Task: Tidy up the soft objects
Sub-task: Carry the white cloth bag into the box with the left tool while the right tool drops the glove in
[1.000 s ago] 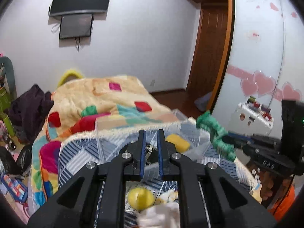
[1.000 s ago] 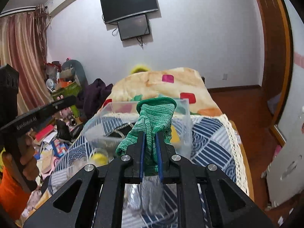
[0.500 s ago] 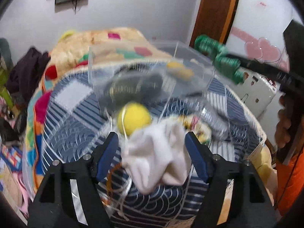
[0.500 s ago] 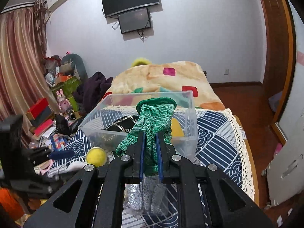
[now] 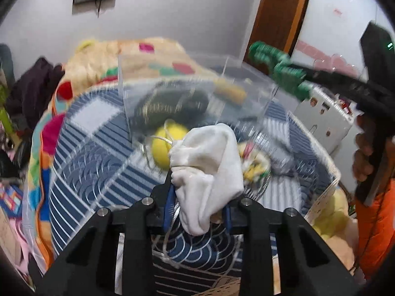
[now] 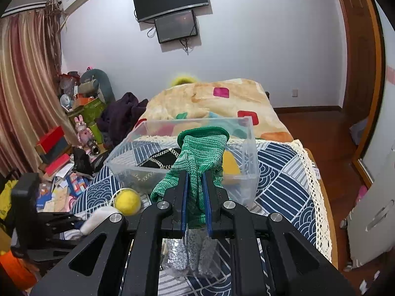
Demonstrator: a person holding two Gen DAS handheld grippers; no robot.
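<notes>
Left gripper clenched on white cloth pouch, likely drawstring bag, just before clear plastic bin; yellow ball near bin's front-left corner; right gripper pinching green knit glove before bin

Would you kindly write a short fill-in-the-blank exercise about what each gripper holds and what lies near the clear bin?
1. The right gripper is shut on a ____ knitted glove.
2. The left gripper grips a ____ cloth pouch.
3. The yellow ball lies ____ the clear plastic bin, on the bedspread.

Missing words: green; white; outside
</notes>
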